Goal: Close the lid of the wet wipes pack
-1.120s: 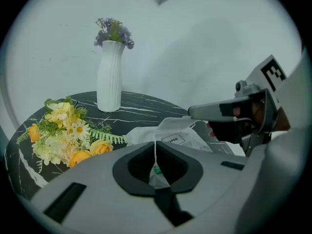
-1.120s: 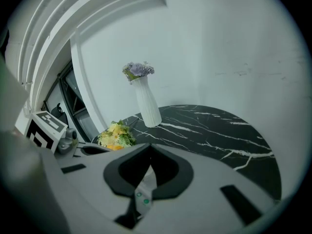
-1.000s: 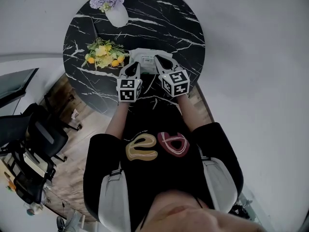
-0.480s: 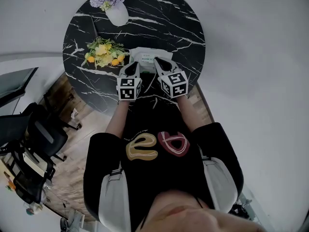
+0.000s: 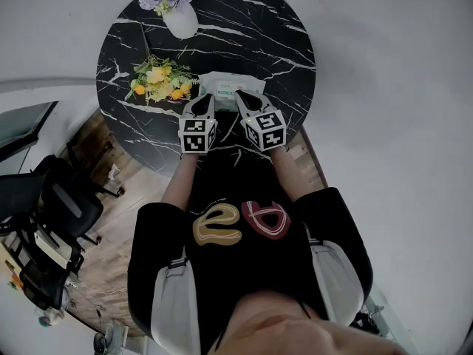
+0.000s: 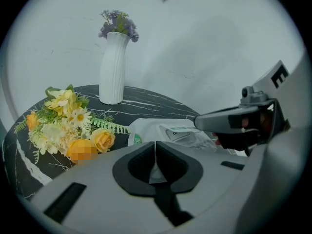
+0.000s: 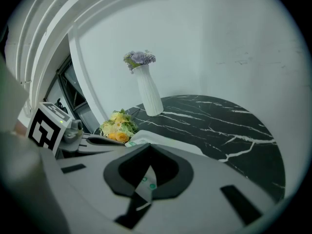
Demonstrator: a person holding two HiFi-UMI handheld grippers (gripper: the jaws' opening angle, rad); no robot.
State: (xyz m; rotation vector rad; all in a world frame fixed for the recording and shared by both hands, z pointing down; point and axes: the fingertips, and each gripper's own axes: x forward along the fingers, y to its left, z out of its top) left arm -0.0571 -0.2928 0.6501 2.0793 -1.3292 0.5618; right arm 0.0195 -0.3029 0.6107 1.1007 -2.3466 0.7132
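The pack (image 5: 224,86) lies crosswise on the counter (image 5: 281,43), just ahead of the left tool (image 5: 206,99) and right tool (image 5: 246,95), both closed and empty, the right judged nearer its middle.

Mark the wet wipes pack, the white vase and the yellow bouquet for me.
wet wipes pack (image 5: 225,86), head view, its white top face.
white vase (image 6: 113,68), left gripper view, middle of its body.
yellow bouquet (image 5: 157,80), head view, the yellow blooms.
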